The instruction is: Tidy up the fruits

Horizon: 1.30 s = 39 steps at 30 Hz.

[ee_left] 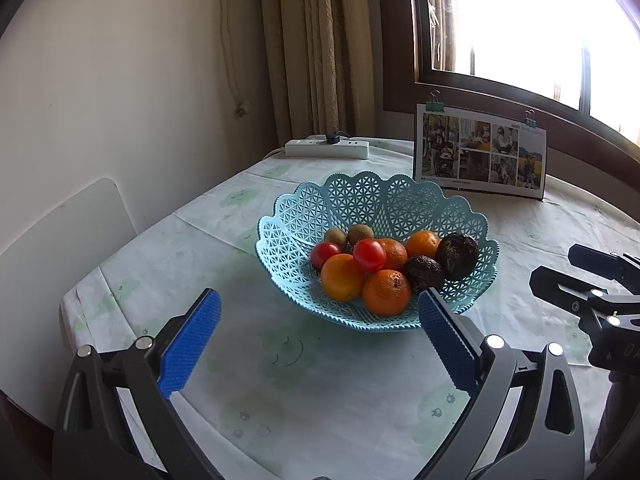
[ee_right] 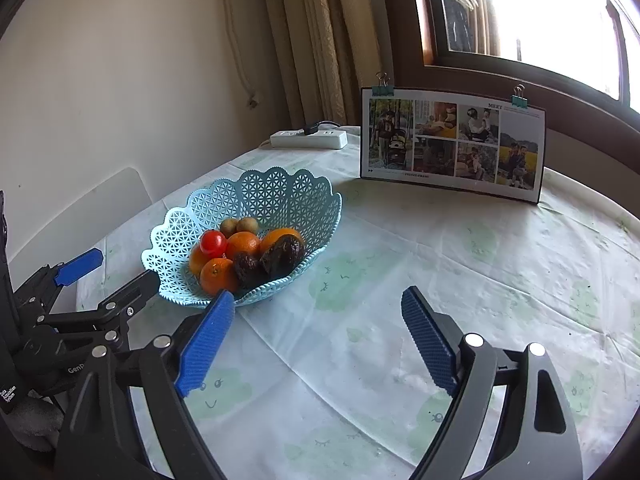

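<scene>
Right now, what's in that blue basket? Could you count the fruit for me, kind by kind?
In the blue basket:
Oranges: 4
Red tomatoes: 2
Small brown kiwis: 2
Dark wrinkled fruits: 2
Total: 10 pieces that I can see; more could be hidden beneath.

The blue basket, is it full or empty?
Partly full. The basket holds oranges, tomatoes, kiwis and dark fruits.

Your daylight pours in from the window (ee_left: 520, 20) at one o'clock, blown out to white glare. The desk (ee_left: 320, 380) stays evenly lit, shadows faint. Fisheye bending darkens every corner.
</scene>
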{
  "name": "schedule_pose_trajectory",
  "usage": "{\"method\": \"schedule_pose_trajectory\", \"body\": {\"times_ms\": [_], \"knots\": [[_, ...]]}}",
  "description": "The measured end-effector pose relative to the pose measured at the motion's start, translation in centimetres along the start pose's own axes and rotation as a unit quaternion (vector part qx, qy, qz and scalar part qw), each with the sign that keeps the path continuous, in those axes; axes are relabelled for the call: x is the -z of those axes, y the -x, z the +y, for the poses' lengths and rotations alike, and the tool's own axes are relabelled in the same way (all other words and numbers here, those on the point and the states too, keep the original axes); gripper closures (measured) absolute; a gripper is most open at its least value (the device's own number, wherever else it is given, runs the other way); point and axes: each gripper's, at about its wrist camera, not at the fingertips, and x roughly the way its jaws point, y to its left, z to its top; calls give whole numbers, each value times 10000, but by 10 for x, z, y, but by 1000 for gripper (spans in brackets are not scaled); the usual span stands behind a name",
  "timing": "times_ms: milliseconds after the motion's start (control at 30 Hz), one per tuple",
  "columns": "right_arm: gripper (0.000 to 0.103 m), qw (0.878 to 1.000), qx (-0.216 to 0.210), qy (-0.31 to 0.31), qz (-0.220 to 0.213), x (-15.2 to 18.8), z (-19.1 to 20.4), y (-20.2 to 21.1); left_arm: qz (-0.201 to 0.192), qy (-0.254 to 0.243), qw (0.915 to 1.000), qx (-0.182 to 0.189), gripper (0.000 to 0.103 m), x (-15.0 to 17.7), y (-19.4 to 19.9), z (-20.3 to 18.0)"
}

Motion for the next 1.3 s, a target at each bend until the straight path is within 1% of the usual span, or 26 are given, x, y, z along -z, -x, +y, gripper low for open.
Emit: {"method": "schedule_pose_trajectory", "body": {"times_ms": [133, 367, 933, 1033, 1233, 1300], "knots": [[14, 10000, 16, 18, -8, 1, 0, 0, -16, -32, 10000, 26, 3, 0, 1, -3], [14, 9999, -30, 121, -10, 2, 3, 1, 40, -35, 9999, 113, 3, 1, -1, -5], [14, 9997, -16, 223, -26, 3, 7, 2, 88, 1, 9999, -59, 3, 2, -6, 0], [11, 9997, -16, 232, -28, 3, 7, 2, 70, -17, 9999, -90, 3, 1, -5, 0], [10, 9997, 51, 252, 4, 2, 7, 1, 36, -101, 9999, -117, 3, 2, -4, -2], [6, 9996, 133, 265, -32, 2, 8, 2, 36, -111, 9999, -123, 3, 2, -5, -2]]}}
